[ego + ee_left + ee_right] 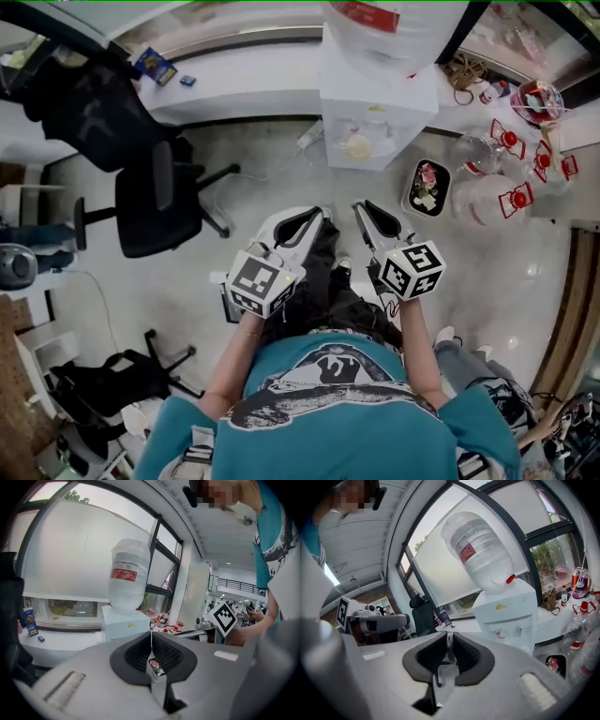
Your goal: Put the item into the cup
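Note:
Both grippers are held side by side in front of the person's body, above the floor, and point toward a white water dispenser [375,112]. The left gripper [314,214] has its jaws together with only a hairline between the black pads [140,651], and nothing is held. The right gripper [361,208] also has its jaws nearly touching, with a thin slit between the pads [464,656] and nothing in it. In the left gripper view the gripper [151,637] faces the dispenser [124,625]. The right gripper [449,637] faces it too [506,611]. I cannot pick out a cup or the item.
A black office chair [155,202] stands to the left. A black bin with rubbish [427,187] sits right of the dispenser. Clear bottles with red fittings [506,150] crowd the right. A white counter [234,84] runs along the window. Bare floor lies ahead.

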Demonstrator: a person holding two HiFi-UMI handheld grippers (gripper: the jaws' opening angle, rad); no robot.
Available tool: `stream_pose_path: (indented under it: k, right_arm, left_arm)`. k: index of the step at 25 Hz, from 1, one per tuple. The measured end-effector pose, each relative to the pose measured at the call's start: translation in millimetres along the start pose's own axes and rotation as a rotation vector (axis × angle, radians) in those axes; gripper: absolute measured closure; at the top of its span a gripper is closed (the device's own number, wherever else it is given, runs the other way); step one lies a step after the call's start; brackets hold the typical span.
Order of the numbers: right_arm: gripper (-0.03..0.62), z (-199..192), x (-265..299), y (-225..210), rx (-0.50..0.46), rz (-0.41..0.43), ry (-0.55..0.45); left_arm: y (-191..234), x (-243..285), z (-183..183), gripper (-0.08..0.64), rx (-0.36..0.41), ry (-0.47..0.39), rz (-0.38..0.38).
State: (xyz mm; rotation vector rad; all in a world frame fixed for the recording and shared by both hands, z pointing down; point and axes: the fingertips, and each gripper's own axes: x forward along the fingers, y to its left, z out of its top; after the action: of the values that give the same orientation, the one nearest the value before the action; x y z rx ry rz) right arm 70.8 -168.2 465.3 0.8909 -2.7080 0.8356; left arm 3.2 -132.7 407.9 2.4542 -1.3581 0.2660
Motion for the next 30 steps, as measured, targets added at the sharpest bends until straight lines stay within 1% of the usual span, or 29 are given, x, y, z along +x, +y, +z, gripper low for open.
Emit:
stream_pose_path:
  k: [3, 6, 11, 19, 27, 30]
  right_arm:
    - [0.552, 3.7, 15.0, -15.4, -0.004, -0.020, 0.013]
    - [0.552, 6.1, 29.9, -32.6, -0.011, -0.038, 0.029]
    - [0.552, -2.2, 59.7, -66.1, -0.028, -0.075, 0.073]
    - [0.552, -25.6, 109.6, -129.1, -0.051, -0.145, 0.158]
    - [0.552, -60.3, 153.6, -187.4, -0.054, -0.219, 0.241]
    - [0.552, -74.8, 165.2, -206.3, -0.070, -0.240, 0.280]
  left_arm:
    - [12.0, 14.2, 4.1, 0.541, 0.017, -0.003, -0.016]
    - [24.1, 30.0, 5.7, 0.545, 0.025, 0.018, -0.026]
    - [41.2, 52.3, -12.7, 0.545, 0.042, 0.057, -0.057]
    - [57.0, 83.1, -31.6, 0.545, -0.025, 0.055, -0.095]
    - [82.1, 110.8, -45.5, 0.546, -0.024, 0.067, -0.098]
    - [89.3, 119.1, -46.5, 0.546, -0.013, 0.077, -0.107]
